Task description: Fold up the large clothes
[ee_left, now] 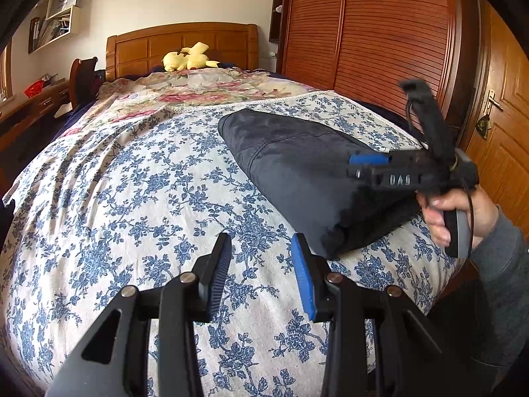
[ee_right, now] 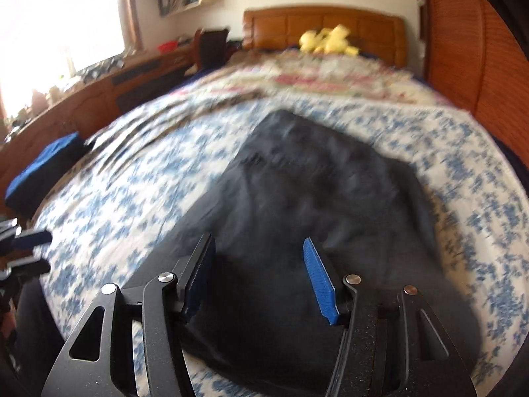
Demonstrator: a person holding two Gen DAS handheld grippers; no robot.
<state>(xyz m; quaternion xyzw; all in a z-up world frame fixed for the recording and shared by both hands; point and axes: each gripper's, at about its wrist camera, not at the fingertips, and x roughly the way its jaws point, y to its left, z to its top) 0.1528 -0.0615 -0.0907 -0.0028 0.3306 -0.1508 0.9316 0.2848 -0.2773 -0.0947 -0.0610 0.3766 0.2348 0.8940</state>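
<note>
A dark navy garment [ee_left: 297, 165] lies folded into a thick bundle on the blue-flowered bedspread [ee_left: 132, 198], right of the bed's middle. My left gripper [ee_left: 261, 254] is open and empty above the bedspread, just left of the garment's near corner. My right gripper [ee_left: 357, 165] hovers over the garment's right part, held by a hand. In the blurred right wrist view the garment [ee_right: 314, 182] fills the middle and my right gripper [ee_right: 258, 258] is open above its near edge, holding nothing.
A yellow plush toy [ee_left: 188, 58] lies by the wooden headboard [ee_left: 185, 43]. A wardrobe with slatted doors [ee_left: 380, 33] stands along the right side. A desk [ee_right: 99, 99] and a folded blue cloth [ee_right: 43, 172] are at the left.
</note>
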